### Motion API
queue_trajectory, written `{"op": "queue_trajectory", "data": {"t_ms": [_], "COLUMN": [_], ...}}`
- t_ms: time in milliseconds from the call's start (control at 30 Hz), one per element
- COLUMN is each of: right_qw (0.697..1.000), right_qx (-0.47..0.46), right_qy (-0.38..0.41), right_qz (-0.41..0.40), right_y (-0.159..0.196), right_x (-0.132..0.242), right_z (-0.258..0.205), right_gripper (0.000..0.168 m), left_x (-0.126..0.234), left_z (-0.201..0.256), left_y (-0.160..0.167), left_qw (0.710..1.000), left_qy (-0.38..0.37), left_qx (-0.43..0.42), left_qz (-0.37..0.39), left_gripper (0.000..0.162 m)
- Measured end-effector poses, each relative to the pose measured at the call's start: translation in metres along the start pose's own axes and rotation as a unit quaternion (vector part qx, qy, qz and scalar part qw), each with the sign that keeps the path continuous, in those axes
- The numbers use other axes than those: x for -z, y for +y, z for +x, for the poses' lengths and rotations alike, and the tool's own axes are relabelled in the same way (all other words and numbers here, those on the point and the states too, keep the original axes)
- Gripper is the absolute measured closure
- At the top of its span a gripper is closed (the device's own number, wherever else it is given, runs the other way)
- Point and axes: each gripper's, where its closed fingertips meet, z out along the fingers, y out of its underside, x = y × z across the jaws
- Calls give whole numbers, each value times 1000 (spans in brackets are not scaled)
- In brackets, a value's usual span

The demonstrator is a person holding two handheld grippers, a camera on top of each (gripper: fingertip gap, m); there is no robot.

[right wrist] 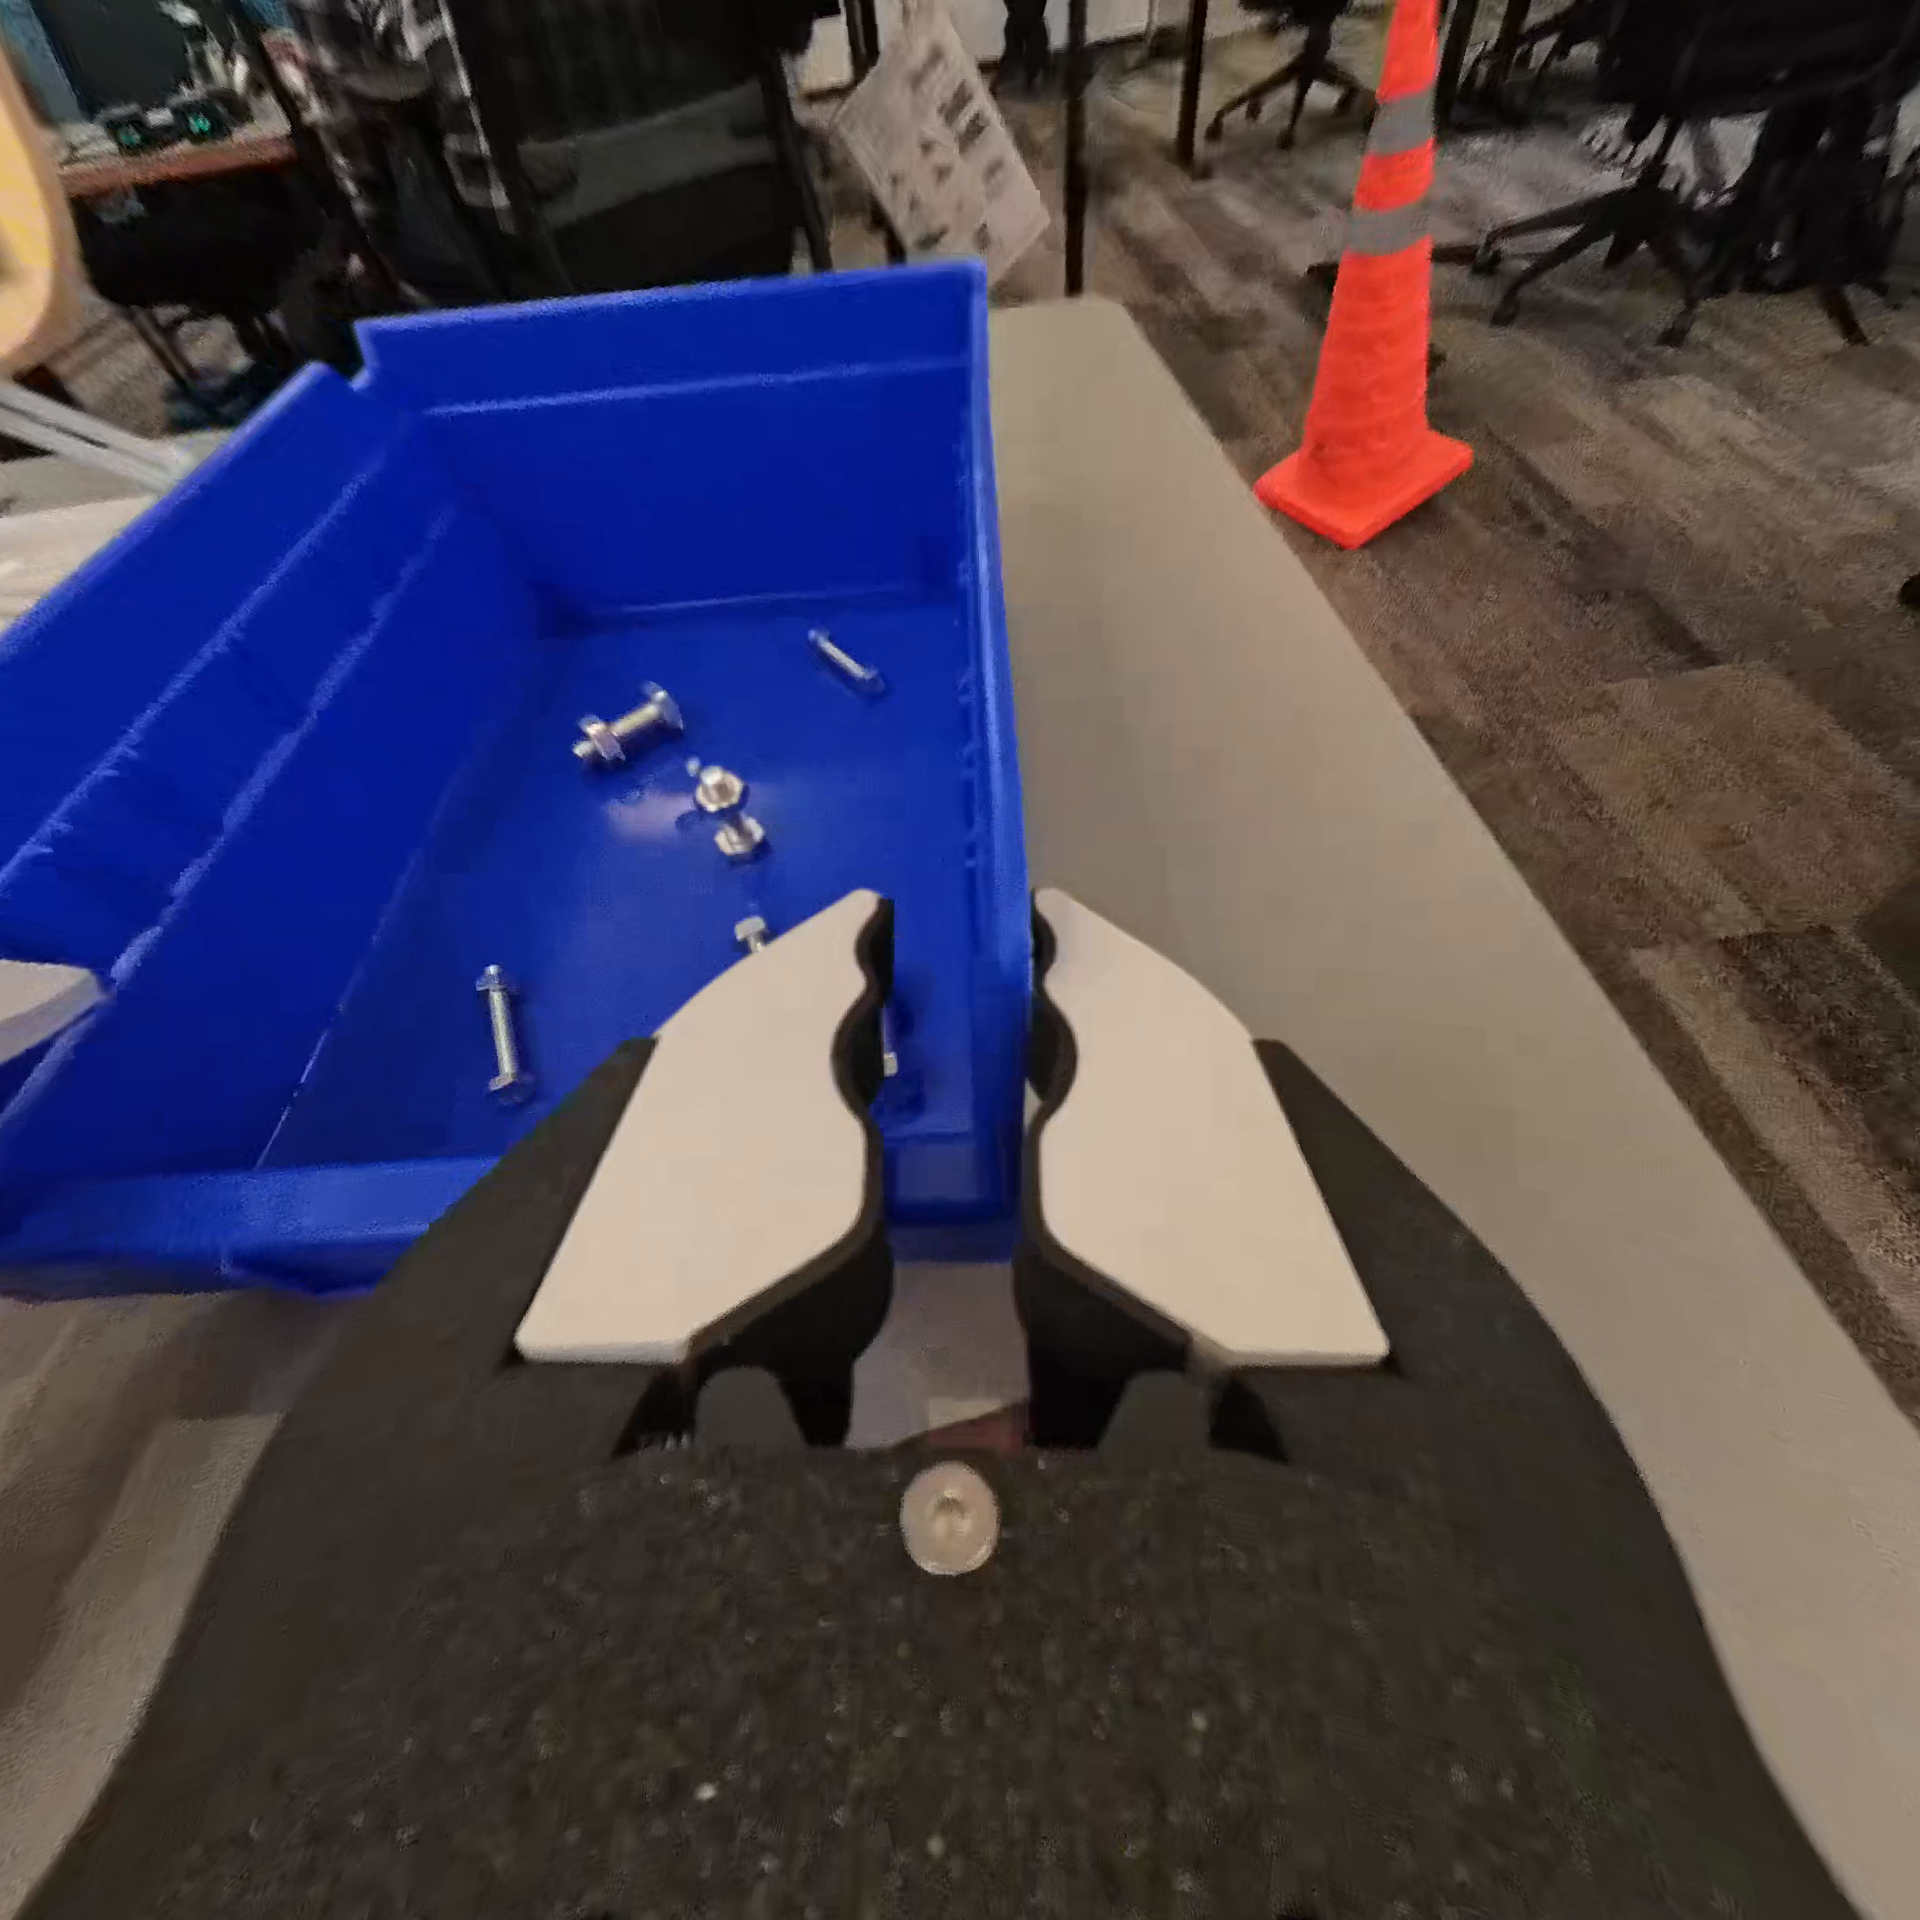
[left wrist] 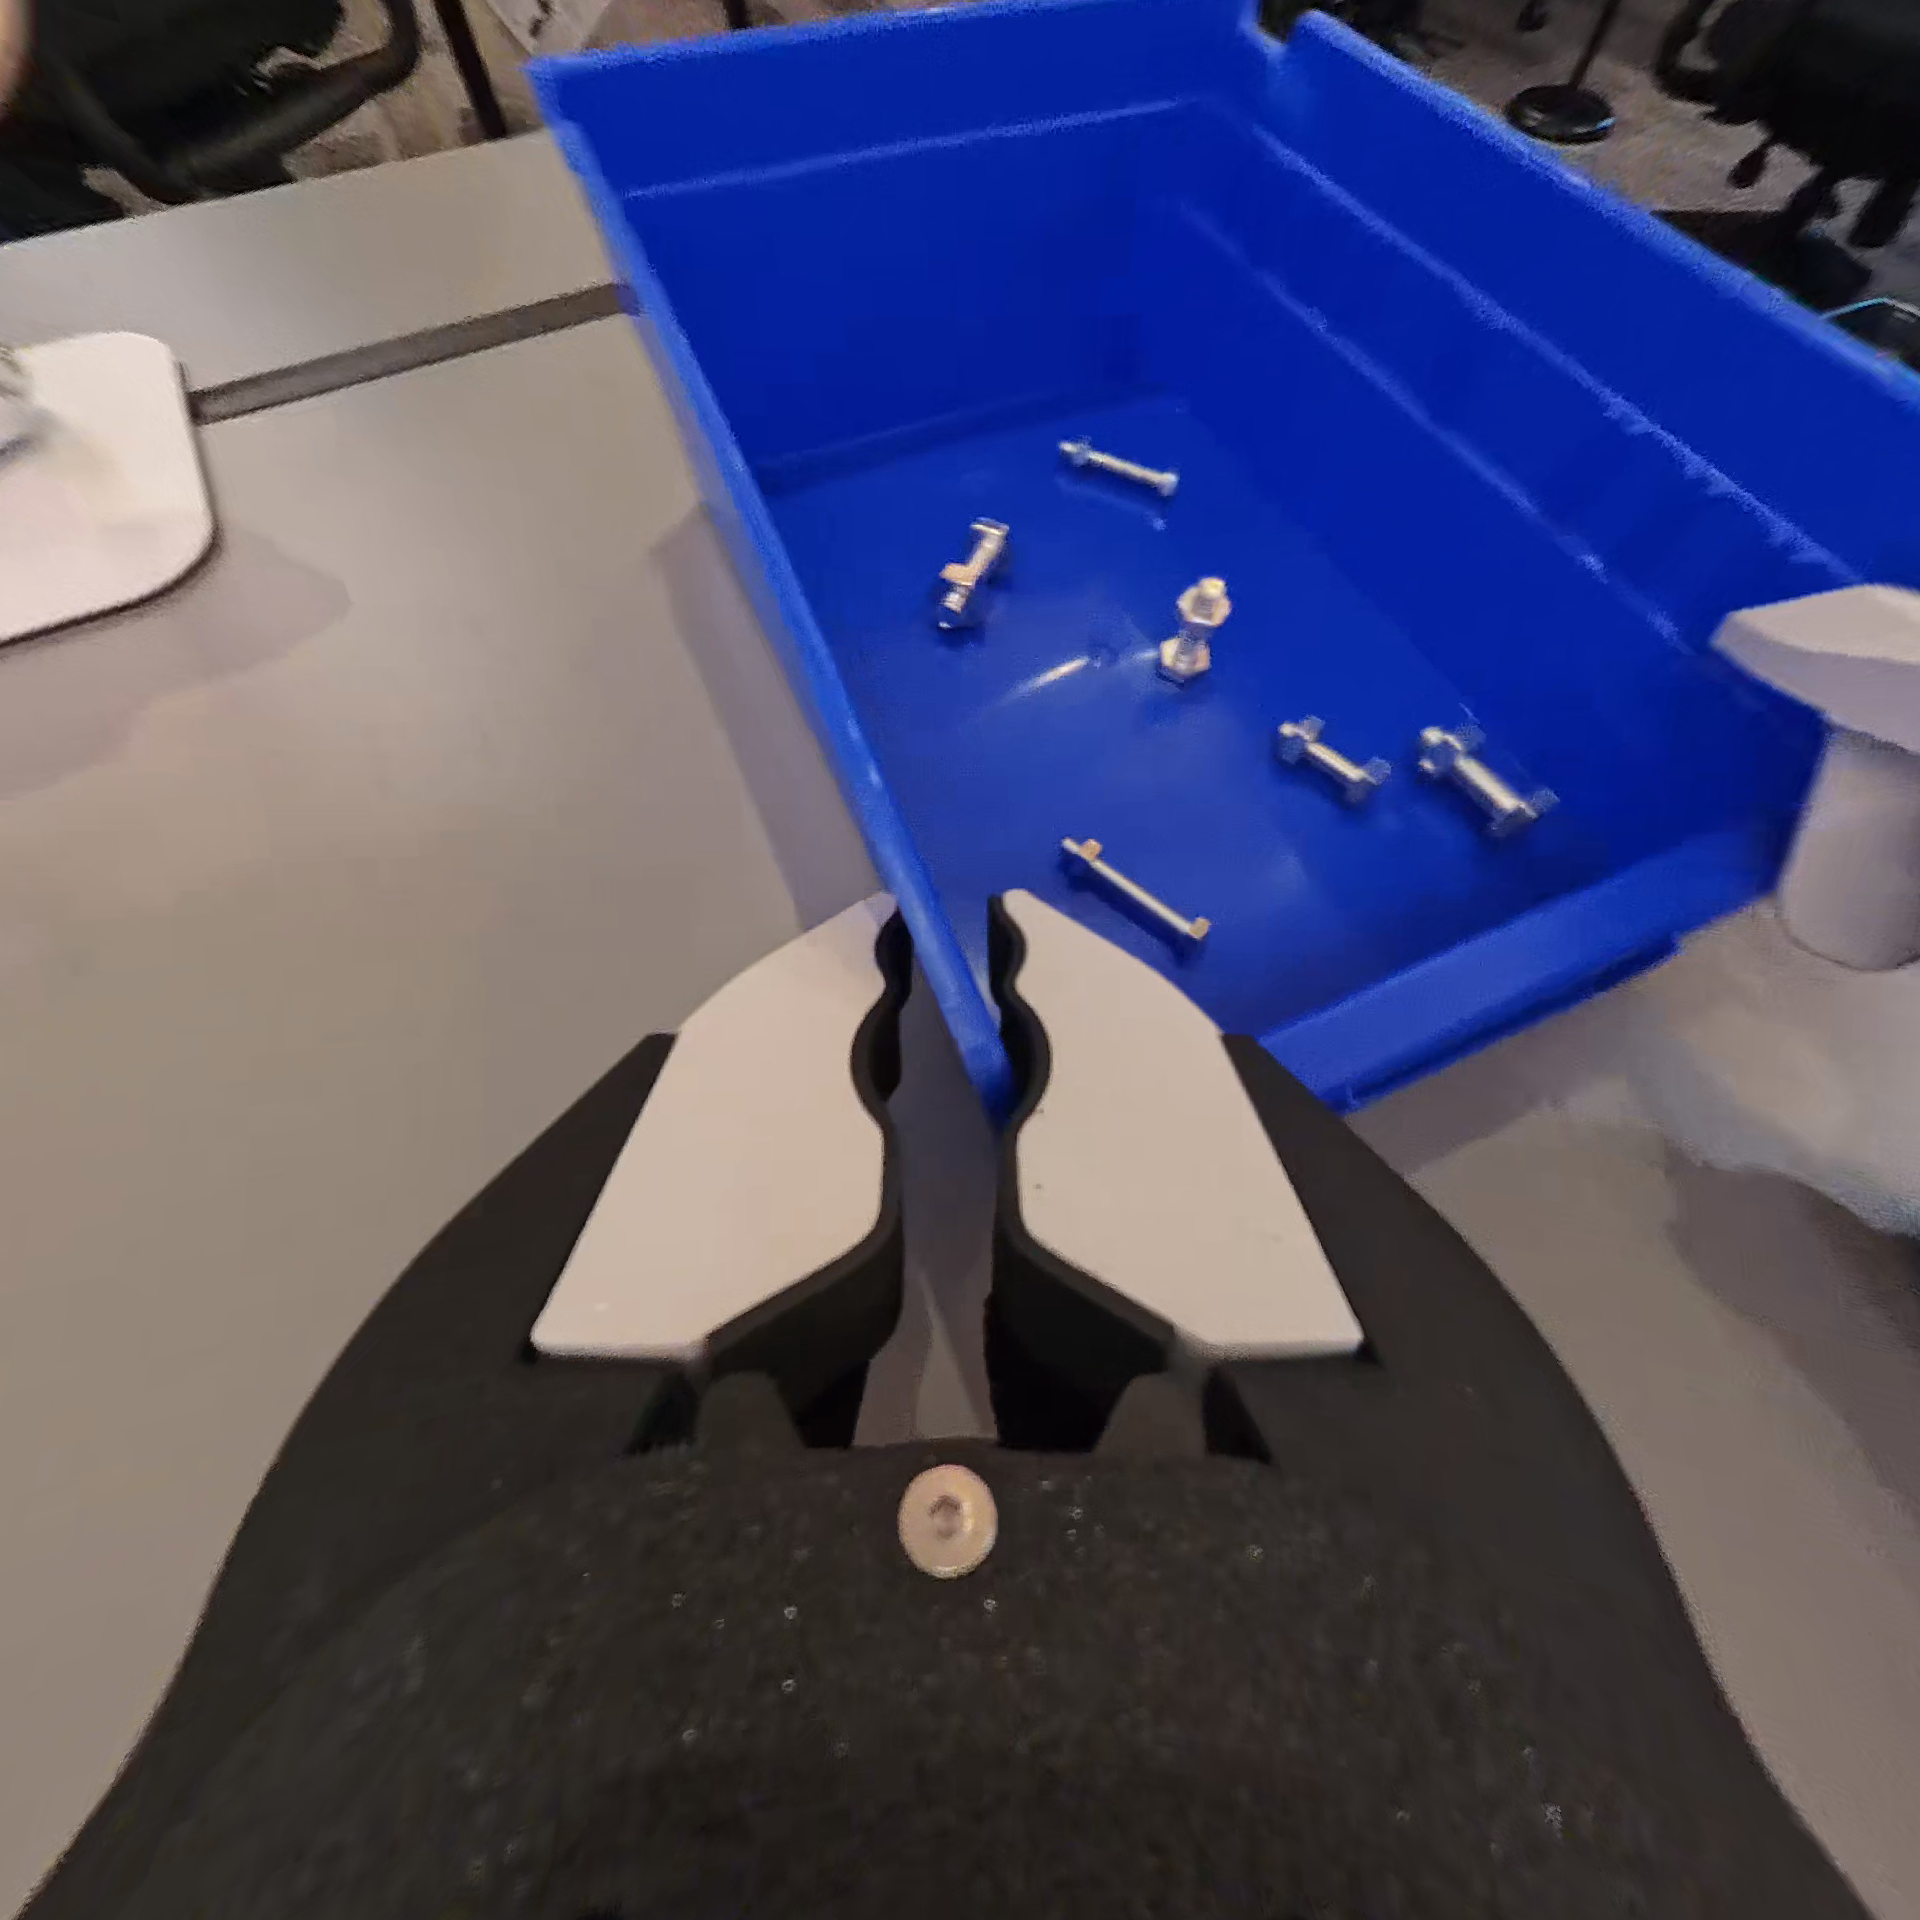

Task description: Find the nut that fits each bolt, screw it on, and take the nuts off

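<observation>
Left tool [left wrist: 948,914] astride blue bin [left wrist: 1039,218] wall, nutted silver bolts [left wrist: 1195,629] inside.

Office-like workspace: swivel chairs [right wrist: 1288,73], grey table [right wrist: 1195,675], orange traffic cone [right wrist: 1371,312].

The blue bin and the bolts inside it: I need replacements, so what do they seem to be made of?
Blue bin: apparently moulded plastic, uniform colour, slightly glossy floor with soft glare and ribbed walls. Bolts: apparently bright plated steel, silvery with sharp highlights; the exact metal can't be told.
</observation>
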Motion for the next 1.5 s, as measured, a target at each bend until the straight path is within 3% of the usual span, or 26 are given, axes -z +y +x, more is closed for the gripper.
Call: {"op": "queue_trajectory", "data": {"t_ms": [67, 133, 267, 467, 600, 800, 900, 1067, 1100, 1167, 1200, 1267, 1333, 1400, 1500], "right_qw": [999, 998, 997, 993, 991, 987, 985, 979, 975, 968, 964, 959, 955, 946, 926], "right_qx": [15, 1, -35, -37, -26, 5, 10, 18, 23, 22, 30, 53, 72, 79, 93], "right_qy": [27, 55, 48, -21, -93, -154, -166, -202, -220, -244, -257, -252, -232, -241, -267], "right_qz": [31, 34, 50, 106, 95, 51, 33, 29, 29, 49, 70, 117, 169, 203, 248], "right_y": [-7, -7, -3, -11, 5, 32, 43, 47, 46, 39, 35, 30, 24, 20, 15], "right_x": [6, 12, 26, 61, 75, 72, 67, 63, 64, 74, 82, 97, 108, 122, 146], "right_z": [-12, -23, -68, -180, -264, -347, -362, -365, -367, -362, -359, -347, -338, -343, -359], "right_gripper": [148, 166, 166, 165, 164, 164, 163, 157, 155, 140, 136, 139, 151, 158, 162], "left_x": [1, 7, 40, 129, 187, 224, 223, 217, 216, 234, 253, 301, 347, 371, 372], "left_z": [-14, -31, -66, -147, -208, -269, -282, -285, -280, -280, -287, -315, -376, -441, -521], "left_y": [0, 1, 3, 29, 60, 109, 123, 119, 122, 128, 125, 111, 108, 123, 155], "left_qw": [1000, 1000, 999, 995, 990, 986, 985, 986, 989, 990, 989, 977, 953, 938, 934], "left_qy": [-5, -18, -31, -82, -129, -157, -153, -126, -106, -95, -101, -128, -186, -218, -250], "left_qx": [19, 17, 12, 22, 39, 61, 80, 99, 95, 101, 109, 150, 202, 242, 249], "left_qz": [2, 3, 13, 45, 43, 12, 7, 45, 33, 3, 22, 85, 129, 116, 49], "left_gripper": [154, 158, 158, 158, 158, 158, 158, 149, 135, 83, 81, 92, 104, 103, 103]}}
